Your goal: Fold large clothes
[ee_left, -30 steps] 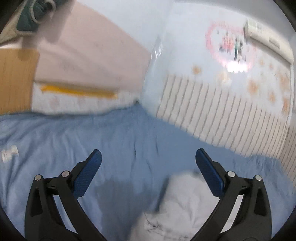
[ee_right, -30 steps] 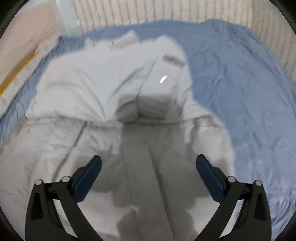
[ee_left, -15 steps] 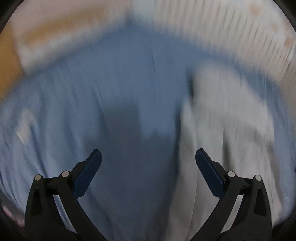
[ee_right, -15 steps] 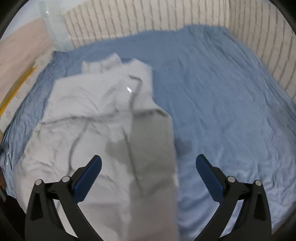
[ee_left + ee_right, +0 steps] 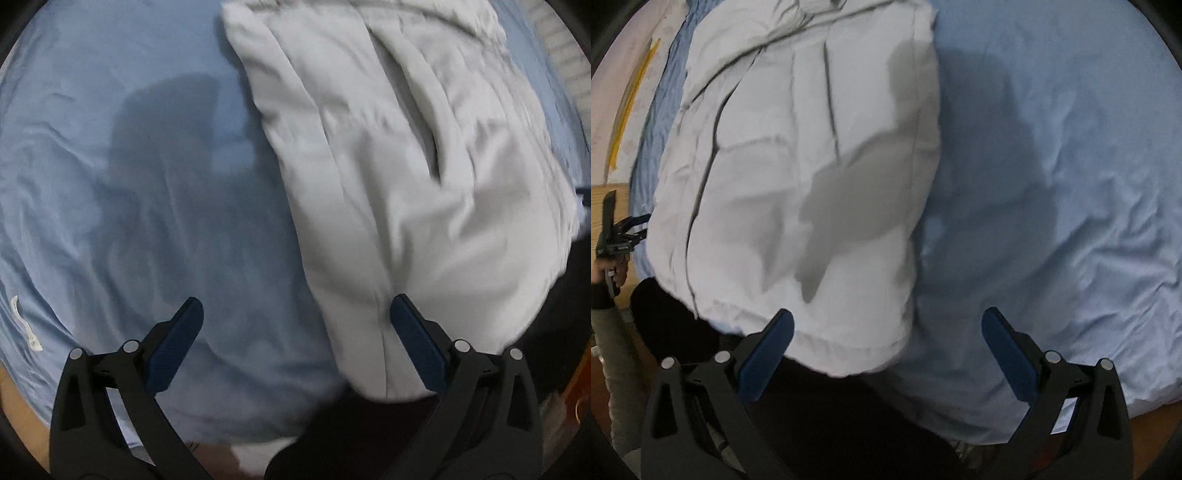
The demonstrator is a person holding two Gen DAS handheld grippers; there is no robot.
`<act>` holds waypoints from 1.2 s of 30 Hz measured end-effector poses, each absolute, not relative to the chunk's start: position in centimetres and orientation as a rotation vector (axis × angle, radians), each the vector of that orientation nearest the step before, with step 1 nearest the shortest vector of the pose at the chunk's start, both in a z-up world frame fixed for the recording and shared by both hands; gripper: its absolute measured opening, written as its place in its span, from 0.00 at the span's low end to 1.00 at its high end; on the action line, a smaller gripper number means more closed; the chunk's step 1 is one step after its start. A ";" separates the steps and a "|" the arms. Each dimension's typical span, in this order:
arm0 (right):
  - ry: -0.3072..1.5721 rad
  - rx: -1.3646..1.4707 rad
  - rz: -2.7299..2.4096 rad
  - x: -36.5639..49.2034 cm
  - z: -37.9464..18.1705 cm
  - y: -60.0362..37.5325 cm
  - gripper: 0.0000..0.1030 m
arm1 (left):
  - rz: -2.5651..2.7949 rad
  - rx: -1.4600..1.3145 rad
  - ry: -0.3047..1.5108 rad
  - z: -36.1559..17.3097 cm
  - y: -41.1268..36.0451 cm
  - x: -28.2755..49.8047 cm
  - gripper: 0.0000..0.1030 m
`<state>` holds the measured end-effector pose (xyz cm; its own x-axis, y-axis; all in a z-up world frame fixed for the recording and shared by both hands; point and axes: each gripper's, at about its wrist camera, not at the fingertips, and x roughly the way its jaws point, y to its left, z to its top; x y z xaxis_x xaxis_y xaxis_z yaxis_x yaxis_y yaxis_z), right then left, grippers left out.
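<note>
- Both grippers spread wide, holding nothing: left gripper [image 5: 295, 325], right gripper [image 5: 886, 336].
- White garment [image 5: 424, 184] lying folded on blue bedsheet [image 5: 110, 184].

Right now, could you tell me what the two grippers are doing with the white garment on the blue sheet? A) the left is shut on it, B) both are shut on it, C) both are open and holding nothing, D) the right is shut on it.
C: the left gripper and right gripper both have jaws spread wide above the white garment, gripping nothing.
</note>
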<state>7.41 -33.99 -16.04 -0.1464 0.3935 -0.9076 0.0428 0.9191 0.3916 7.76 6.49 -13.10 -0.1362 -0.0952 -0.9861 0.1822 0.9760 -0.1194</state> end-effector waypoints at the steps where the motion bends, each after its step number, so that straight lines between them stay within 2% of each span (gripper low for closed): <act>1: 1.700 0.345 0.321 7.4 -16.3 -33.9 0.98 | -0.250 0.063 1.707 -13.2 6.6 7.3 0.97; 5: 1.788 0.344 0.348 7.8 -18.2 -32.6 0.97 | -0.331 0.023 1.765 -14.1 6.2 5.4 0.97; 8: 1.840 0.292 0.365 8.0 -19.3 -31.3 0.78 | -0.362 0.017 1.791 -14.8 5.6 4.4 0.97; 9: 1.846 0.283 0.377 8.1 -19.5 -30.9 0.64 | -0.366 0.006 1.792 -15.0 5.5 4.2 0.97; 11: 1.831 0.257 0.377 8.4 -19.6 -30.0 0.47 | -0.351 -0.049 1.783 -15.9 5.0 4.6 0.97; 13: 1.772 0.231 0.355 9.1 -19.0 -28.9 0.24 | -0.302 -0.081 1.783 -17.0 4.7 5.0 0.97; 15: 1.678 0.217 0.336 9.7 -17.9 -27.8 0.16 | -0.277 -0.091 1.739 -16.8 4.5 5.5 0.89; 16: 1.630 0.227 0.330 9.8 -17.3 -27.7 0.14 | -0.273 -0.088 1.724 -16.8 4.3 5.7 0.86; 18: 1.429 0.295 0.295 10.1 -14.8 -28.3 0.12 | -0.280 -0.078 1.679 -16.0 4.0 5.9 0.64; 21: 1.189 0.391 0.230 9.3 -11.7 -29.1 0.11 | -0.261 -0.051 1.592 -13.8 3.6 5.4 0.40; 24: 1.053 0.316 0.217 8.8 -9.3 -28.6 0.11 | -0.210 -0.060 1.485 -11.4 4.0 4.7 0.27; 30: 0.836 0.339 0.215 8.1 -3.8 -29.9 0.10 | -0.218 -0.171 1.294 -7.0 6.0 2.2 0.13; 34: 0.752 0.343 0.203 8.3 -0.8 -32.3 0.10 | -0.239 -0.203 1.142 -1.4 8.0 1.3 0.12; 36: 0.725 0.355 0.195 8.9 -0.1 -32.4 0.09 | -0.224 -0.188 1.098 -1.7 9.5 -0.5 0.10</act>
<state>8.89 -32.45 -0.06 0.7341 0.2949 -0.6116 -0.0518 0.9225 0.3826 -0.46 9.46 -1.72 0.4365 -0.2717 -0.8577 0.0861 0.9615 -0.2608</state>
